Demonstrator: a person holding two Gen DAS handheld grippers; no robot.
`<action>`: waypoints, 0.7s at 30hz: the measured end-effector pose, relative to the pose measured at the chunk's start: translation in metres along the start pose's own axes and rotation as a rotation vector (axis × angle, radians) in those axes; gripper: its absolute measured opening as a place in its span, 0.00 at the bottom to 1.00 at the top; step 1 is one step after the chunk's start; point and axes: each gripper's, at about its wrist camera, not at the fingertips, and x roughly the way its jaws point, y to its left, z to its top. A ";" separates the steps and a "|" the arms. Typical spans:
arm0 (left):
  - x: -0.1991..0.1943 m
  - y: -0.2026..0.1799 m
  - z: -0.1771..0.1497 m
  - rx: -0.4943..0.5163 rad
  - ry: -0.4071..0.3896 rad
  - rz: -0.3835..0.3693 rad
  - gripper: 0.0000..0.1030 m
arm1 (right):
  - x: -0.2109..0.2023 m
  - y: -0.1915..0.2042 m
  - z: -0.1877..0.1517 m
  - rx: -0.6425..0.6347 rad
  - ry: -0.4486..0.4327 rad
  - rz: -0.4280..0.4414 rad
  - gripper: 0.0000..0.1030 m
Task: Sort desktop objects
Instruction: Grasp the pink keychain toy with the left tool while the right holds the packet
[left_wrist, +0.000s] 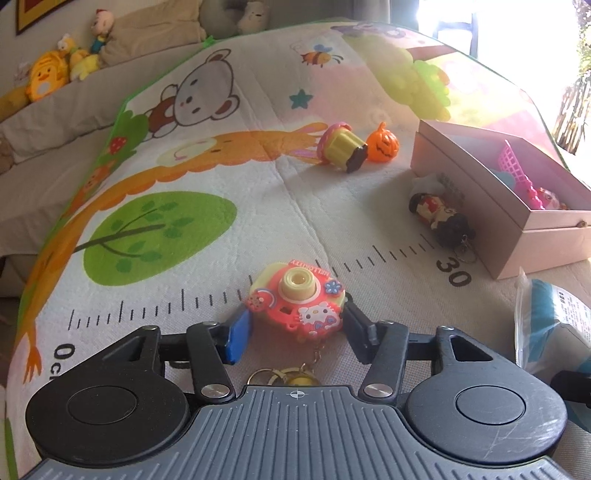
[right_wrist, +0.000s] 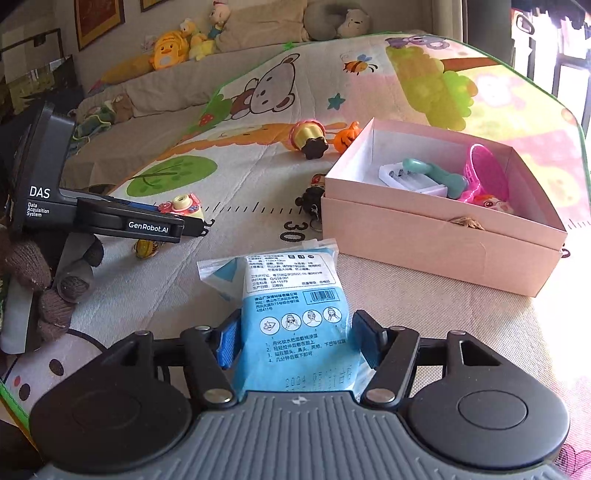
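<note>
A: Is the left gripper (left_wrist: 295, 328) squeezing the pink rubber toy camera (left_wrist: 297, 297) on the mat?
B: Yes. The right gripper (right_wrist: 291, 345) is hugging the blue packet (right_wrist: 295, 325) loosely; squeeze gently

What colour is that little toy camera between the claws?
Mostly pink-red, with a pale yellow lens, on the toy camera; left wrist view shows it best.

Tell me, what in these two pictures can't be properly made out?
- Left wrist view: box contents, mostly hidden by its near wall.
- Left wrist view: blue packet, cut off by the right edge.
- Right wrist view: toy camera, partly behind the left tool.
- Right wrist view: packet's small print, too tiny to read.
</note>
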 end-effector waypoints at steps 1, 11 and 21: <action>-0.002 0.000 -0.002 -0.002 -0.001 -0.002 0.52 | -0.001 -0.001 -0.001 0.001 -0.003 -0.002 0.65; -0.049 -0.004 -0.039 -0.031 0.022 -0.121 0.65 | -0.012 -0.011 -0.005 0.027 -0.047 -0.008 0.72; -0.072 0.005 -0.057 0.010 -0.010 -0.112 0.92 | -0.028 -0.008 -0.005 0.011 -0.110 -0.035 0.81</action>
